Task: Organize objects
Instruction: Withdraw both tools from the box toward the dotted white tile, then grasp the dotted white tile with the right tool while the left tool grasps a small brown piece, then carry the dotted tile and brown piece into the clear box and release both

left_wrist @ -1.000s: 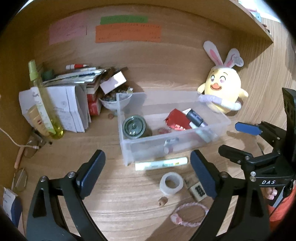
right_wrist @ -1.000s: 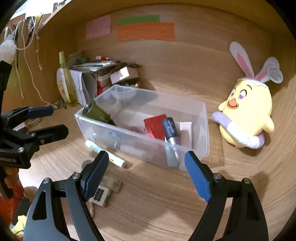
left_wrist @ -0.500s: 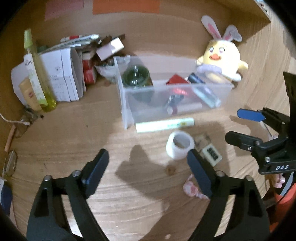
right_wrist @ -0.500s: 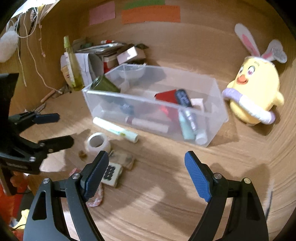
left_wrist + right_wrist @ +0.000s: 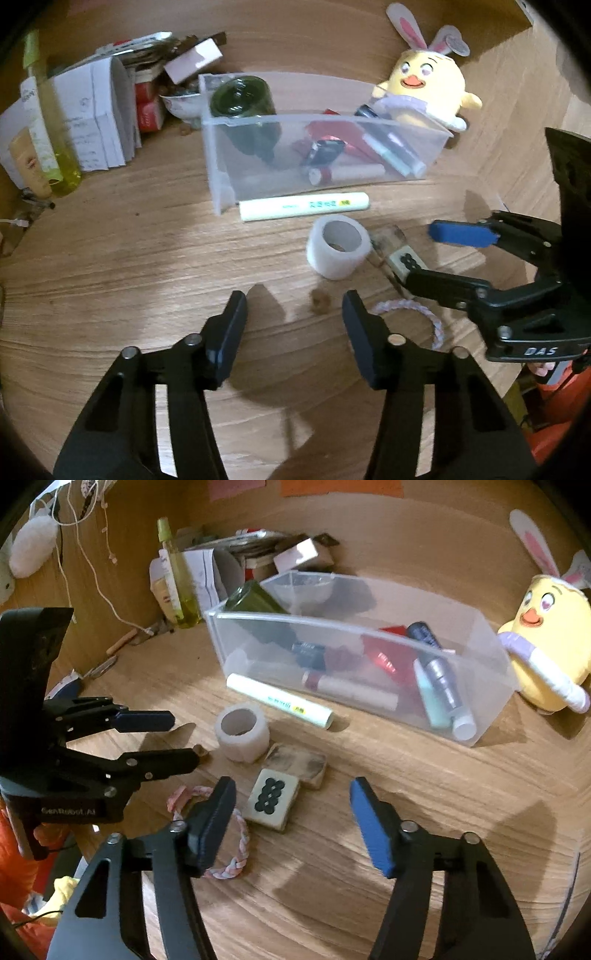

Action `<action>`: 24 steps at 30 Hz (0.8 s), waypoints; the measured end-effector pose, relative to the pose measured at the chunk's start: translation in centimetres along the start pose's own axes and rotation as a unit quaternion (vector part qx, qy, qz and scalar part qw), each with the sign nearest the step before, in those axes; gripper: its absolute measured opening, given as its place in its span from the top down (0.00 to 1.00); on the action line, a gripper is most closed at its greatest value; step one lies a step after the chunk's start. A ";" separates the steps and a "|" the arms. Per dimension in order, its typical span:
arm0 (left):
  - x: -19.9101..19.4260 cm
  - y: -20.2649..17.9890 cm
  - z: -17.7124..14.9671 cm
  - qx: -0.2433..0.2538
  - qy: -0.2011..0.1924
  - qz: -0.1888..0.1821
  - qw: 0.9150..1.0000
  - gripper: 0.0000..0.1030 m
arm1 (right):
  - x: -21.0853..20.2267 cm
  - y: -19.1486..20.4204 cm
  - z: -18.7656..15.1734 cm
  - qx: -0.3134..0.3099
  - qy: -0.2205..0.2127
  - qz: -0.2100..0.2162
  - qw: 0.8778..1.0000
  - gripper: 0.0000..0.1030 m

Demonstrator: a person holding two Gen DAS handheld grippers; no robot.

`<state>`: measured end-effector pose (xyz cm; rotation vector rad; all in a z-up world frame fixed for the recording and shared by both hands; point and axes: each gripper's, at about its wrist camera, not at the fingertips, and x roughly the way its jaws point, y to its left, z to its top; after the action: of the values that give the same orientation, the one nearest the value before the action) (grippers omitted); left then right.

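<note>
A clear plastic bin (image 5: 424, 127) (image 5: 491, 686) holds a green jar (image 5: 242, 96), a red packet and several tubes. In front of it lie a white-green tube (image 5: 304, 206) (image 5: 280, 701), a white tape roll (image 5: 338, 245) (image 5: 242, 729), a mahjong tile (image 5: 271, 799) (image 5: 406, 262), a worn square block (image 5: 297, 762), a pink braided band (image 5: 236, 845) (image 5: 436, 321) and a small brown crumb (image 5: 319, 301). My left gripper (image 5: 295, 321) is open and empty, just short of the crumb and tape roll. My right gripper (image 5: 291, 819) is open and empty over the tile.
A yellow bunny-eared plush (image 5: 424, 85) (image 5: 543, 642) sits right of the bin. A yellow spray bottle (image 5: 48, 122) (image 5: 177, 576), folded papers (image 5: 96, 114) and boxes are piled at the back left. Wooden walls close the back and sides.
Both grippers have dropped and tilted down toward the loose items in front of the bin. Both stay open, the left jaws now narrower. The objects have not moved.
</note>
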<state>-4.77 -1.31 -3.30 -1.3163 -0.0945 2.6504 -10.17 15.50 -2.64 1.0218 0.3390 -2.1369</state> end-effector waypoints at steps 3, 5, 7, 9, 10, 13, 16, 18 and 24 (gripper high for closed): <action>0.3 -0.4 0.1 0.003 0.004 0.001 1.000 0.61 | 0.4 0.3 0.0 -0.002 0.008 0.003 1.000 0.51; 0.4 -0.6 0.3 0.004 0.006 0.000 1.000 0.72 | 0.7 0.5 0.0 -0.006 0.014 0.006 1.000 0.54; 0.5 -0.6 0.4 0.007 0.010 -0.008 1.000 0.82 | 1.1 0.6 0.0 -0.005 0.023 0.009 1.000 0.55; 0.6 -0.7 0.4 0.009 0.009 -0.007 1.000 0.88 | 1.3 0.5 0.0 -0.003 0.027 0.012 1.000 0.59; 0.6 -0.7 0.4 0.010 0.009 -0.006 1.000 0.88 | 1.3 0.4 0.0 -0.002 0.028 0.015 0.999 0.62; 0.7 -1.0 0.4 0.016 0.008 -0.003 1.000 0.88 | 1.3 0.2 0.0 0.002 0.030 0.021 0.999 0.72; 0.7 -1.2 0.4 0.018 0.005 0.005 1.000 0.88 | 1.2 0.0 -0.1 0.004 0.029 0.018 0.999 0.77; 0.4 -1.2 0.4 0.018 -0.008 0.015 1.000 0.89 | 1.1 -0.2 -0.1 0.007 0.028 0.019 0.999 0.78; -1.2 -0.4 1.2 0.003 -0.038 0.020 0.999 0.89 | -0.3 -1.0 -0.2 0.013 0.009 0.009 1.000 0.78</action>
<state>-4.96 -1.10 -1.62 -1.2300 -0.0707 2.7324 -10.59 16.47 -2.63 1.0566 0.3094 -2.1214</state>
